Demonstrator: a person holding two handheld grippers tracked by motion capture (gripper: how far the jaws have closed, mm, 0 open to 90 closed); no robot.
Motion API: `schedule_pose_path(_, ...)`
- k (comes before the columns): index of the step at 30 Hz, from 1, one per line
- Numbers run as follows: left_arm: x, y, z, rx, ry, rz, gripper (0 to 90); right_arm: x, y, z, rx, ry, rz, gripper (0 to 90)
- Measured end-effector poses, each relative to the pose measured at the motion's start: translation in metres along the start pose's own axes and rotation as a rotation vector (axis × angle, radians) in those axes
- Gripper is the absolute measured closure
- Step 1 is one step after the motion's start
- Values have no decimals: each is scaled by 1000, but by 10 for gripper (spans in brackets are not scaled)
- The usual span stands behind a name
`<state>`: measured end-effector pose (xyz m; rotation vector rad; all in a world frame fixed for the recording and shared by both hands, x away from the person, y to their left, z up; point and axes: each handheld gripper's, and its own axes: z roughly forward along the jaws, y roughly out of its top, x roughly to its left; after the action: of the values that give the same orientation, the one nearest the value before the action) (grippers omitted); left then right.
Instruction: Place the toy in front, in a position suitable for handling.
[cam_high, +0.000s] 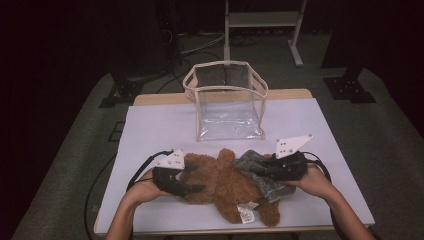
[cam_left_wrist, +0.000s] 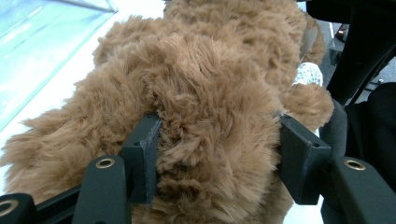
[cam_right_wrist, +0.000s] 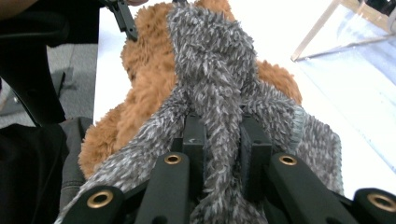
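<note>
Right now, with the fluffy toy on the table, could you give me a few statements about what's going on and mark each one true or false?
1. The right gripper pinches the grey fuzzy cloth. True.
2. The brown plush toy sits inside the clear bag. False: it lies on the white table, in front of the bag.
3. The left gripper has brown fur between its jaws. True.
4. The clear bag lies flat on its side. False: it stands upright with its top open.
5. The grey cloth lies far from the toy. False: it rests against it.
</note>
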<state>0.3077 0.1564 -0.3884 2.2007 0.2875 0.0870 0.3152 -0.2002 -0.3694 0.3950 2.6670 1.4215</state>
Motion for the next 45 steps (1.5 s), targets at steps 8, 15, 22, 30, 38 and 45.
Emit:
schedule_pose_path(8, -5, 19, 19, 11, -2, 42, 383, 4, 27, 21, 36, 10, -78, 751)
schedule_pose_path(15, -9, 24, 24, 31, 4, 72, 382, 1, 21, 21, 50, 15, -62, 751)
schedule_pose_path(22, -16, 22, 21, 53, 16, 92, 383, 2, 17, 16, 47, 6, -56, 751)
schedule_pose_path(30, -17, 21, 24, 47, 8, 92, 389, 8, 24, 25, 62, 18, -85, 751)
schedule_pose_path(38, -20, 30, 34, 65, 3, 110, 389, 1, 18, 14, 79, -2, -74, 751)
schedule_pose_path(45, -22, 38, 45, 74, -4, 127, 387, -1, 19, 11, 75, -7, -76, 750)
